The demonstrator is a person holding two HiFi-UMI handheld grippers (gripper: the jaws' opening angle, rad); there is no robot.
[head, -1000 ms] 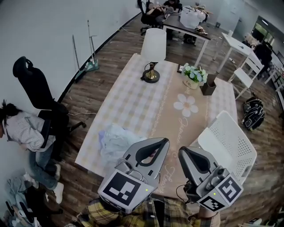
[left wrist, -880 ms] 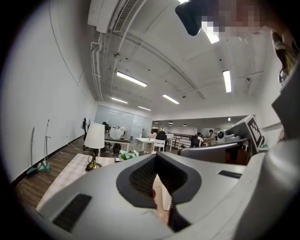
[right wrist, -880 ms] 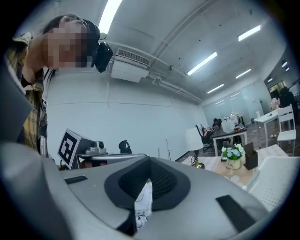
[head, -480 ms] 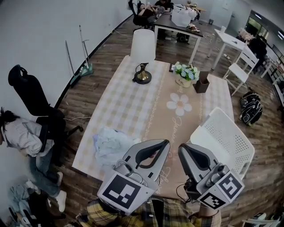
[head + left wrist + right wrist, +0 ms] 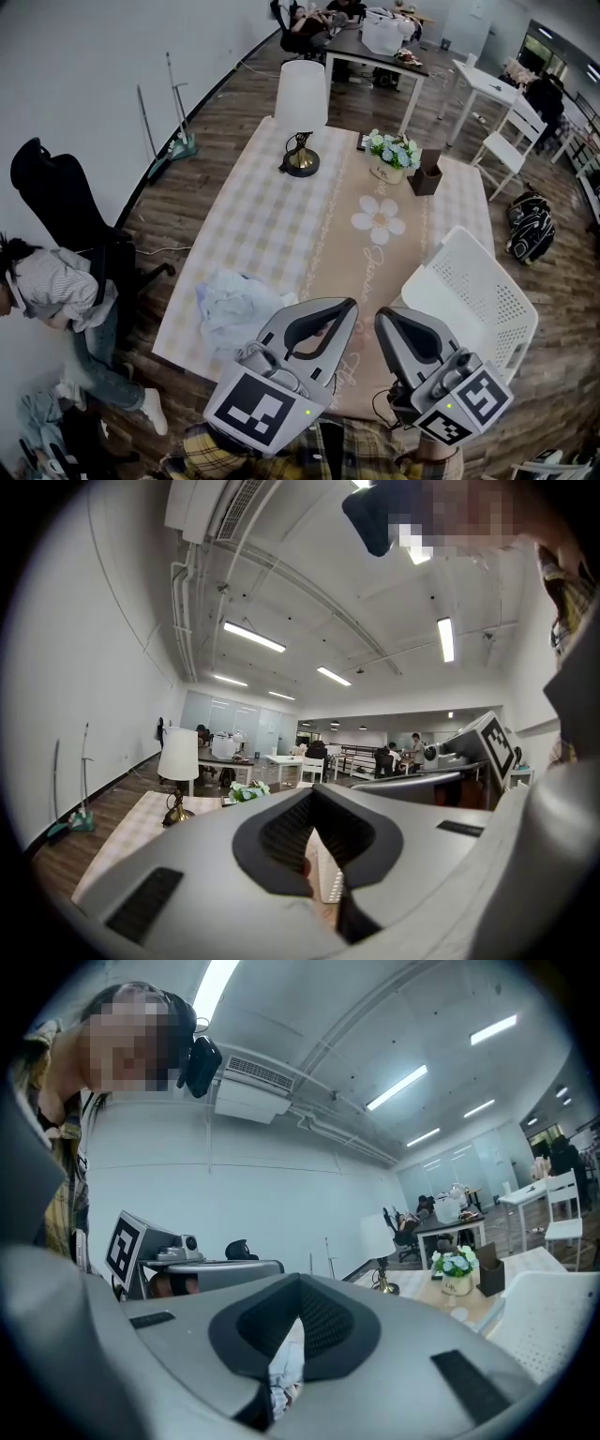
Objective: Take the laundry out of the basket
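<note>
A pale blue heap of laundry [image 5: 232,300] lies on the checked tablecloth [image 5: 272,211] near the table's front left corner. The white perforated basket [image 5: 473,295] stands at the table's front right edge, and no cloth shows in it. Both grippers are held close to my chest above the table's near edge. My left gripper [image 5: 349,306] is shut and empty, just right of the laundry. My right gripper [image 5: 380,319] is shut and empty, just left of the basket. The right gripper view shows the laundry [image 5: 286,1372] below its jaws, and the left gripper view shows the basket [image 5: 328,885].
On the far half of the table stand a lamp [image 5: 302,103], a flower pot [image 5: 392,155] and a dark box [image 5: 429,176]. On the left are a black office chair [image 5: 56,202] and a seated person [image 5: 56,291]. On the right are a white chair [image 5: 511,155] and a backpack [image 5: 527,230].
Both grippers stay shut in the same place. The head view has shifted a little. The person at the left has leaned further forward.
</note>
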